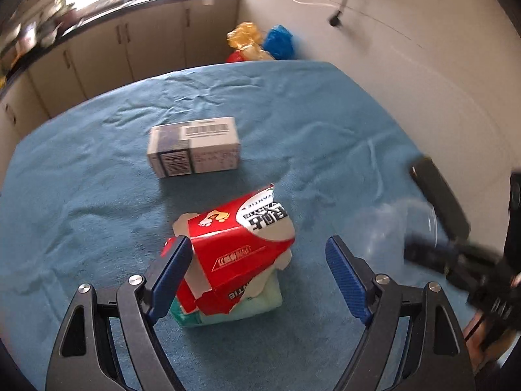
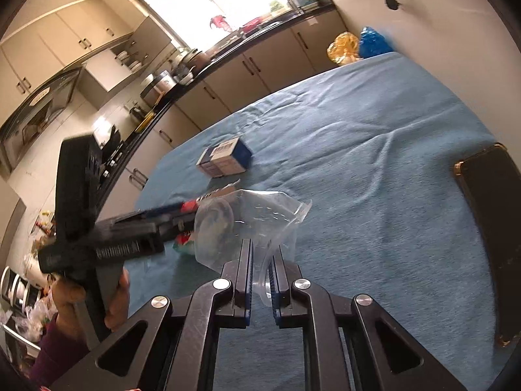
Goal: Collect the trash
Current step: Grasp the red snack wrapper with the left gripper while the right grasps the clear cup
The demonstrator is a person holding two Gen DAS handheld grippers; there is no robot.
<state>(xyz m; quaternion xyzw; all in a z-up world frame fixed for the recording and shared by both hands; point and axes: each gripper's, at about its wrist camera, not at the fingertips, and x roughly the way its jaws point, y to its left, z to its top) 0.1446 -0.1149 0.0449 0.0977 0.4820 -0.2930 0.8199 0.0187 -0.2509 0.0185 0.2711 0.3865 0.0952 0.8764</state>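
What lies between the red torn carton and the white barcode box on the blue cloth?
Nothing: in the left wrist view only bare blue cloth separates the red torn carton from the white barcode box.

Each black hand-held gripper point(image 1: 260, 267) — blue pads, silver screws (round-headed) — and a maroon sleeve point(image 2: 55, 352).

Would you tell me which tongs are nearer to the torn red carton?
Left. The left tongs stand open around the torn red carton. The right tongs are off to its side, shut on a clear plastic cup.
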